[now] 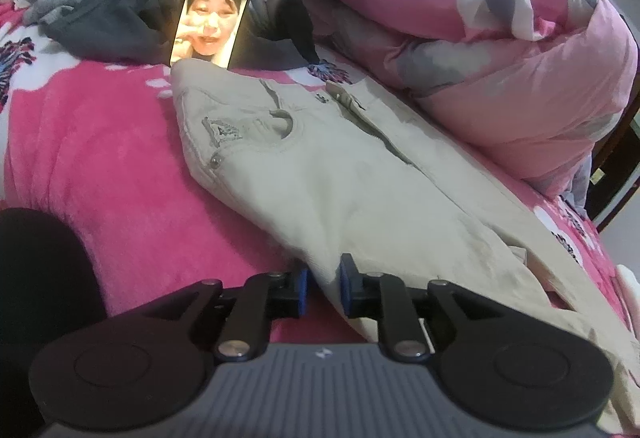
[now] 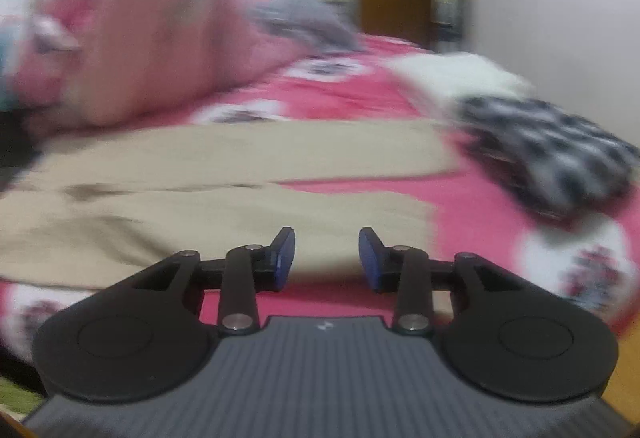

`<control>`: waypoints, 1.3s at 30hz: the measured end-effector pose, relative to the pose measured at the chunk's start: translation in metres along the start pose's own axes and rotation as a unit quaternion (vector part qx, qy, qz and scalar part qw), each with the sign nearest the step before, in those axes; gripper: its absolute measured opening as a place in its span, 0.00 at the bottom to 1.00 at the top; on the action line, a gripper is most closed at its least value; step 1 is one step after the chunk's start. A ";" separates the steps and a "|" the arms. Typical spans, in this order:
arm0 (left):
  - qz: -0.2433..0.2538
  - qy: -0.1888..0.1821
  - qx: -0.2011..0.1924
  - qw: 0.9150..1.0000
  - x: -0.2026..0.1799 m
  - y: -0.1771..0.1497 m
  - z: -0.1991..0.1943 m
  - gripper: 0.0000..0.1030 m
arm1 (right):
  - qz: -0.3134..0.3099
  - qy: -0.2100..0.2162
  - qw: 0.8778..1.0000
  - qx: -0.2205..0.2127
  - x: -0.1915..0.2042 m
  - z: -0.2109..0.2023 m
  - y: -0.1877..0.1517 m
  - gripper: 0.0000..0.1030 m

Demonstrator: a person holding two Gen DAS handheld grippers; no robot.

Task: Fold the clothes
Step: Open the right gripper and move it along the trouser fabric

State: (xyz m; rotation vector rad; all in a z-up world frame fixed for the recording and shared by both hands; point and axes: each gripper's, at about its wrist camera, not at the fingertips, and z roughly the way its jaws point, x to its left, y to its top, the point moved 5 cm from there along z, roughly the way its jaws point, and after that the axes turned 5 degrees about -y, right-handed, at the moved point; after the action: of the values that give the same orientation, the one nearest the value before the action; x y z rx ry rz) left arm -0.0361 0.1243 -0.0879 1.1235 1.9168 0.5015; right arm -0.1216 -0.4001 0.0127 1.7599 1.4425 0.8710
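**Beige trousers pinched at one edge on a pink bed**

A pair of beige trousers point(image 1: 360, 174) lay spread across a pink flowered blanket point(image 1: 100, 142). The left gripper point(image 1: 323, 288) was clamped on a fold at the trousers' near edge, cloth bunched between its blue pads point(image 1: 347, 290). The right gripper point(image 2: 327, 258) hung over the trouser legs with its fingers spread apart, holding nothing; that view was blurred. A phone point(image 1: 218, 2) stood propped at the waistband. A pink quilt point(image 1: 500, 50) was heaped beside the trousers, with dark clothes point(image 1: 100, 26) near the phone.
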 end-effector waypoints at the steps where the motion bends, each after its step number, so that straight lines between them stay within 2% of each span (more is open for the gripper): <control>1: 0.002 -0.001 0.003 1.000 0.000 0.000 -0.001 0.19 | -0.018 0.033 0.999 0.001 0.024 0.002 0.004 0.40; 4: 0.010 0.000 0.014 1.000 -0.002 0.000 -0.002 0.21 | -0.097 0.130 0.987 0.006 0.106 0.013 0.008 0.45; 8: 0.019 0.001 0.026 0.999 -0.004 0.001 -0.002 0.23 | -0.199 0.217 0.955 0.025 0.200 0.036 -0.009 0.47; 12: 0.023 0.006 0.030 0.999 -0.004 0.002 -0.002 0.24 | -0.275 0.238 0.931 0.037 0.251 0.056 -0.036 0.47; 15: 0.027 0.006 0.031 0.999 -0.004 0.002 -0.001 0.23 | -0.328 0.232 0.916 0.026 0.272 0.063 -0.050 0.45; 16: 0.028 0.006 0.031 0.999 -0.004 0.002 -0.001 0.22 | -0.343 0.224 0.912 0.025 0.276 0.067 -0.053 0.41; 17: 0.027 0.005 0.031 0.999 -0.003 0.002 -0.001 0.22 | -0.349 0.220 0.911 0.025 0.279 0.070 -0.055 0.31; 19: 0.028 0.003 0.032 0.999 -0.002 0.002 -0.001 0.22 | -0.349 0.216 0.911 0.030 0.282 0.074 -0.056 0.17; 23: 0.028 -0.002 0.036 0.999 -0.001 0.003 -0.001 0.21 | -0.352 0.213 0.911 0.032 0.286 0.075 -0.057 0.06; 26: 0.029 -0.003 0.039 0.999 0.000 0.003 0.000 0.19 | -0.348 0.215 0.911 0.039 0.287 0.074 -0.055 0.02; 31: 0.033 0.000 0.052 0.998 -0.002 0.006 -0.003 0.17 | -0.297 0.233 0.923 0.082 0.282 0.075 -0.045 0.01; 39: 0.036 -0.004 0.069 0.997 0.002 0.011 -0.012 0.14 | -0.233 0.276 0.920 0.149 0.271 0.072 -0.050 0.00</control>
State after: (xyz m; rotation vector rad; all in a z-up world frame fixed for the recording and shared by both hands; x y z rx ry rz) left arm -0.0412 0.1327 -0.0746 1.2846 1.9333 0.4087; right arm -0.0450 -0.1325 -0.0485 1.3081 2.3522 0.9587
